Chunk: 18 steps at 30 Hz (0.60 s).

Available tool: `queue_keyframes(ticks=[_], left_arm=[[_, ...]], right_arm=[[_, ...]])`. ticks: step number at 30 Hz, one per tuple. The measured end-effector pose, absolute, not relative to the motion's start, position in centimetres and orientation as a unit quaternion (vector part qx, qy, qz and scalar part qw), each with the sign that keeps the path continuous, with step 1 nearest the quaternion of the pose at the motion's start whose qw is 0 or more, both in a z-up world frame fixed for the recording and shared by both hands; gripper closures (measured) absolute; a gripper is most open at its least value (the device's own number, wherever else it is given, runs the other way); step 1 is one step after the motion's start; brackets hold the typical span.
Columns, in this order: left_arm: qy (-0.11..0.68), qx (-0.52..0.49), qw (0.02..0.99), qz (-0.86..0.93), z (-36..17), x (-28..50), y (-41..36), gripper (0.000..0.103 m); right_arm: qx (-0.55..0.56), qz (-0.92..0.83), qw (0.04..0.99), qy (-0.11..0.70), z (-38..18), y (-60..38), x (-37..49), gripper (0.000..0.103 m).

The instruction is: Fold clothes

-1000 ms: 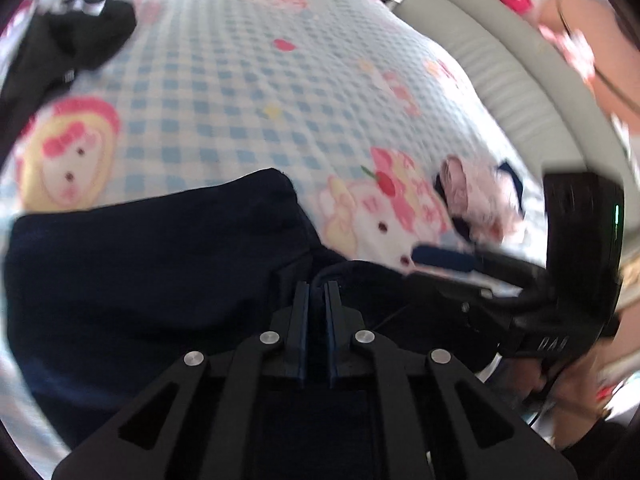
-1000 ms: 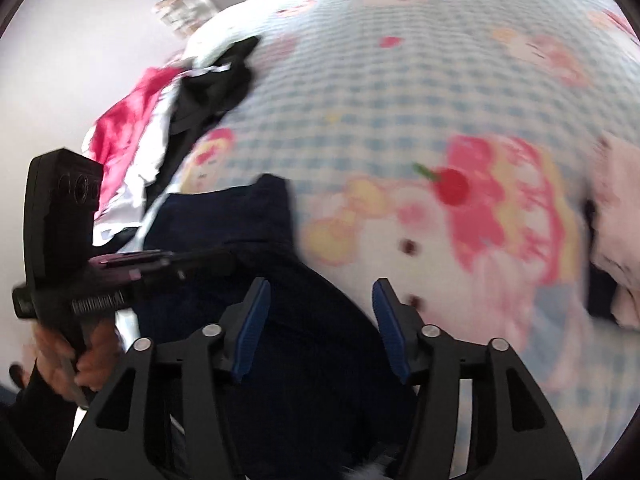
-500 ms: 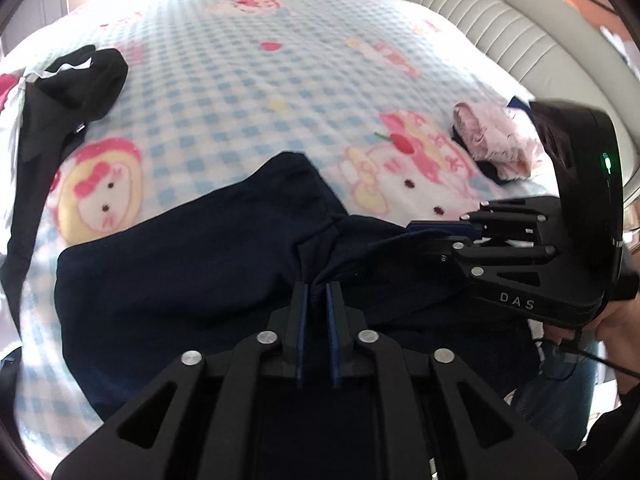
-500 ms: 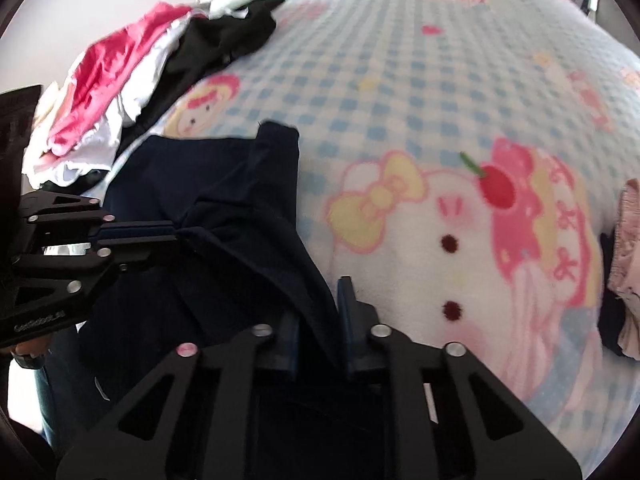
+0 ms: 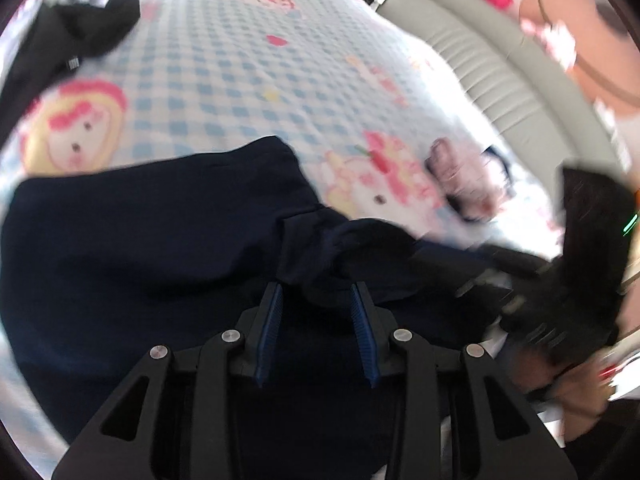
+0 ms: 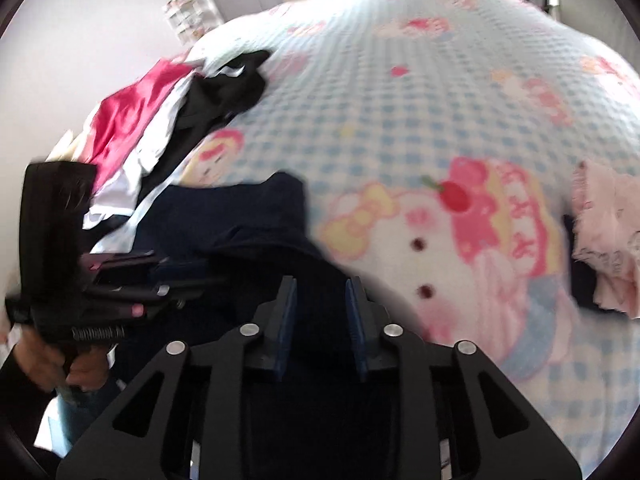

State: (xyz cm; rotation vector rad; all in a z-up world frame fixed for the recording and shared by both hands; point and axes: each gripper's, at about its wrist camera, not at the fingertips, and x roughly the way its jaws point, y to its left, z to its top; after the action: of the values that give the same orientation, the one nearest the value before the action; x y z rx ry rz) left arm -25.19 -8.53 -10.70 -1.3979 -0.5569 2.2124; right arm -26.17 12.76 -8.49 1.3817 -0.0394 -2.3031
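Note:
A dark navy garment lies rumpled on the near part of the blue checked bedspread. My left gripper is over its bunched middle and its jaws are opening. A raised knot of navy cloth sits loosely between the blue pads. My right gripper hovers over the same navy garment near its right edge. Its jaws are opening too, with dark cloth showing in the gap. Each view shows the other gripper blurred at its side: the right gripper, and the left gripper in a hand.
A pile of red, white and black clothes lies at the bed's left side, and its black garment reaches onto the spread. A pink garment lies at the right. A grey padded bed edge runs along the far right.
Half a second ago both grippers were shut on folds of the navy cloth; now both pairs of jaws have parted and the cloth has slackened. The right gripper has drawn back to the right.

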Motion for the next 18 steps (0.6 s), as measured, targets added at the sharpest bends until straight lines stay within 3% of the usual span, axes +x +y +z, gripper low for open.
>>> queue_keyframes(ticks=[8, 10, 11, 12, 18], left_arm=[[-0.305, -0.493, 0.256, 0.774, -11.2, -26.9, -10.4, 0.061], [-0.298, -0.500, 0.261, 0.770, -11.5, -27.4, -9.9, 0.067], [-0.292, -0.504, 0.262, 0.770, -11.6, -27.6, -9.6, 0.074], [-0.276, -0.508, 0.258, 0.774, -11.5, -27.6, -9.1, 0.092], [-0.118, -0.499, 0.235, 0.826, -8.7, -26.0, -6.2, 0.095]], right_arm=[[0.548, -0.801, 0.240, -0.008, -11.9, 11.1, -26.4, 0.075], [0.557, -0.794, 0.242, -0.007, -12.5, 10.9, -26.5, 0.074], [0.562, -0.791, 0.243, -0.006, -12.8, 10.9, -26.6, 0.074], [0.565, -0.789, 0.243, -0.012, -13.1, 11.0, -26.6, 0.074], [0.547, -0.800, 0.243, -0.051, -11.1, 12.3, -27.0, 0.074]])
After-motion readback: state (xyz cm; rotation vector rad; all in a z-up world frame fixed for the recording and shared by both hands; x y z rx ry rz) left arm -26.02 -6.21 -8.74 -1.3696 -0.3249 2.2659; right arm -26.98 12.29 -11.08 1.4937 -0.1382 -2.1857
